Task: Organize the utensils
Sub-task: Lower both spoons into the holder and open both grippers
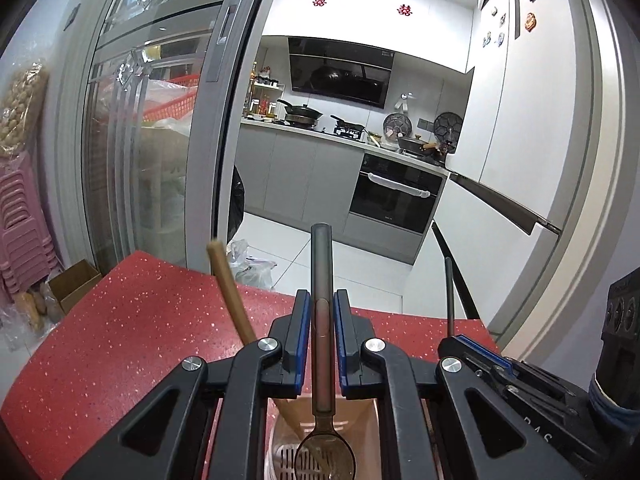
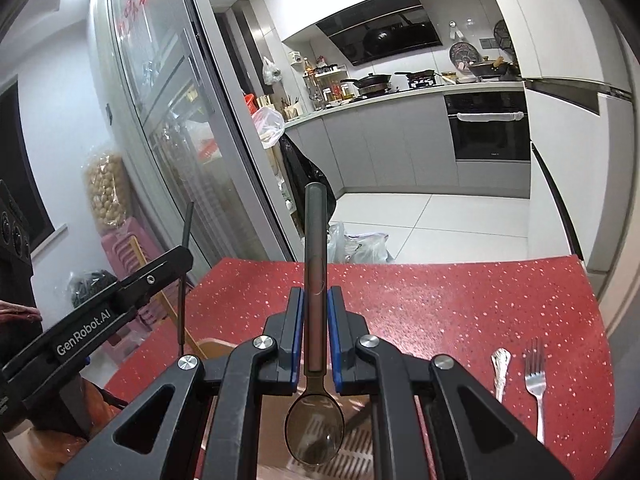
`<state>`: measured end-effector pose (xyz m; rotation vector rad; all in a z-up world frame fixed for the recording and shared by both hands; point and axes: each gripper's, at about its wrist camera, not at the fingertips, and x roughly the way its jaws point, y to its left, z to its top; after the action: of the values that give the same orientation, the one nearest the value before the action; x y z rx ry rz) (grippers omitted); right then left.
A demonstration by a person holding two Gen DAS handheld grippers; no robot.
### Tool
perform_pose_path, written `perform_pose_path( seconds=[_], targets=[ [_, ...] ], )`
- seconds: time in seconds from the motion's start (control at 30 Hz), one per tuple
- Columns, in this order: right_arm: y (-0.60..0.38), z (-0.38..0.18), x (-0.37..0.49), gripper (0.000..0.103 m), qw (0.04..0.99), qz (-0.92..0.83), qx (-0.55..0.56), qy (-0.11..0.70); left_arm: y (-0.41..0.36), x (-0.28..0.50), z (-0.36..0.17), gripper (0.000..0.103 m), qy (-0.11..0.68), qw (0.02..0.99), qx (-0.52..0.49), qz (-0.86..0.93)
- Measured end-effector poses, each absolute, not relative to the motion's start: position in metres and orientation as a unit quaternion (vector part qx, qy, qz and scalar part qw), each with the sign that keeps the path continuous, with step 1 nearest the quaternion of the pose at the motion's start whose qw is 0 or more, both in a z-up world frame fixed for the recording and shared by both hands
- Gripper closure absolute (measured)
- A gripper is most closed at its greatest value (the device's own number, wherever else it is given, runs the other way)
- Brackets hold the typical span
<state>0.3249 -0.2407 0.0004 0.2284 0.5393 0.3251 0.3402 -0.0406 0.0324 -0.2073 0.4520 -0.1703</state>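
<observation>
In your left wrist view, your left gripper [image 1: 322, 334] pinches the handle of a dark slotted spoon [image 1: 322, 432] between its blue pads, its bowl hanging below the fingers over a pinkish utensil holder [image 1: 362, 410] on the red table [image 1: 132, 332], with a wooden handle [image 1: 232, 296] leaning out just left of the fingers. In your right wrist view, your right gripper [image 2: 315, 332] is clamped on the handle of a dark translucent spoon [image 2: 314, 432], bowl below the fingers above the holder's slotted base (partly hidden), while a silver fork [image 2: 535, 380] and a silver handle [image 2: 500, 372] lie on the table right of the fingers.
</observation>
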Motion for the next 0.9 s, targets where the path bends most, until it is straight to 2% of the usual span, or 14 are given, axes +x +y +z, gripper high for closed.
perform_pose_path(
  seconds=[0.43,0.9],
  targets=[
    [-0.254,-0.002,0.278,0.091,0.957,0.144,0.105,0.227,-0.039,0.299,0.016,0.069,0.206,0.974,-0.070,-0.064],
    [-0.256,-0.015,0.271,0.090,0.943,0.151,0.096,0.280,-0.037,0.291,0.006,0.068,0.247,0.967,-0.045,-0.048]
  ],
)
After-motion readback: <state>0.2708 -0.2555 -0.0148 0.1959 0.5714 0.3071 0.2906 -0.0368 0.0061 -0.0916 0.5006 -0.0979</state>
